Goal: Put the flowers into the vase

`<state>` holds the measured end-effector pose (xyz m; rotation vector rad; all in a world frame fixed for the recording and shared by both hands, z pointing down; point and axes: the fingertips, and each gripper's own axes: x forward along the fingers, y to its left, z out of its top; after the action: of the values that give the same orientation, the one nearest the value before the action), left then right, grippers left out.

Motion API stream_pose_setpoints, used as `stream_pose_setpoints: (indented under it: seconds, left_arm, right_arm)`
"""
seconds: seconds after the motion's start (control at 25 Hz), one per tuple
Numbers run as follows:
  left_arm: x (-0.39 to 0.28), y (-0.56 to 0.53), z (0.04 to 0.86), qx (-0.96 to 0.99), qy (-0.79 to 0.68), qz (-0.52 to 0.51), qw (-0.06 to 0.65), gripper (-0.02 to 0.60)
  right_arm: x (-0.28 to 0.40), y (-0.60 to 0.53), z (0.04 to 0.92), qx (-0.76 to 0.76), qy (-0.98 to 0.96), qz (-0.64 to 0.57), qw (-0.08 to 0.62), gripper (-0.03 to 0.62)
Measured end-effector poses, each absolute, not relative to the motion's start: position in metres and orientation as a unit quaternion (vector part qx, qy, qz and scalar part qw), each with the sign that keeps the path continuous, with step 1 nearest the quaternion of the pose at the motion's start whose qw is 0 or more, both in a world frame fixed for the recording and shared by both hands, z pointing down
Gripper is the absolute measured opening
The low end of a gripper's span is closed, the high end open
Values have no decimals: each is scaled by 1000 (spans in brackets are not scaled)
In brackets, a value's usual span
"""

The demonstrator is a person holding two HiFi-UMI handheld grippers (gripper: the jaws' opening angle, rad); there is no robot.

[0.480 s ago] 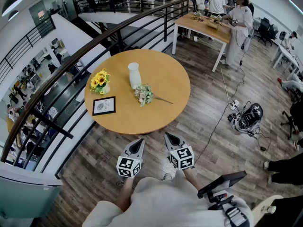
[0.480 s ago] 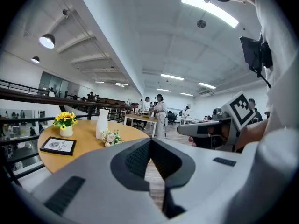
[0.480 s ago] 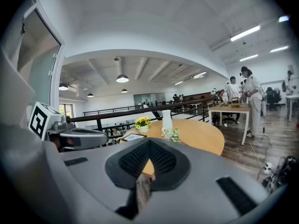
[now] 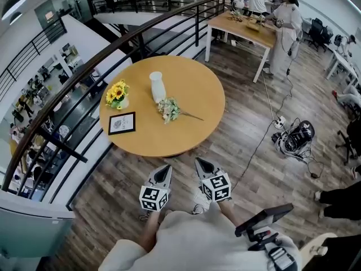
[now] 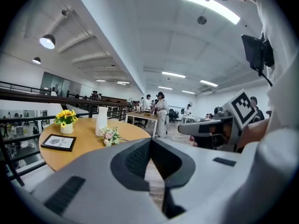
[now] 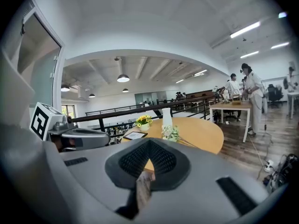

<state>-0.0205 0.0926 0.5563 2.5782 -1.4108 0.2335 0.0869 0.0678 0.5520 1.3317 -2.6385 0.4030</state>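
Note:
A white vase stands upright on the round wooden table. Just in front of it a small bunch of pale flowers lies flat, its stem pointing right. Both grippers hover over the floor short of the table's near edge: the left gripper and right gripper are side by side, shut and empty. The left gripper view has the vase and flowers far off beyond the closed left gripper. In the right gripper view the vase and flowers lie ahead of the right gripper.
A pot of sunflowers and a framed picture sit on the table's left side. A dark railing curves behind the table. People stand at a long table at the back right. Cables and a bag lie on the floor.
The table sits slightly higher and further left in the head view. Both grippers keep their place and stay shut.

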Motion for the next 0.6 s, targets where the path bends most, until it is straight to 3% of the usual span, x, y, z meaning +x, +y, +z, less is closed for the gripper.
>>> stream_pose_setpoints:
  seconds: [0.6]
  left_arm:
    - [15, 94, 563, 865, -486, 78, 102, 6]
  right_arm:
    - [119, 74, 562, 417, -893, 157, 55, 8]
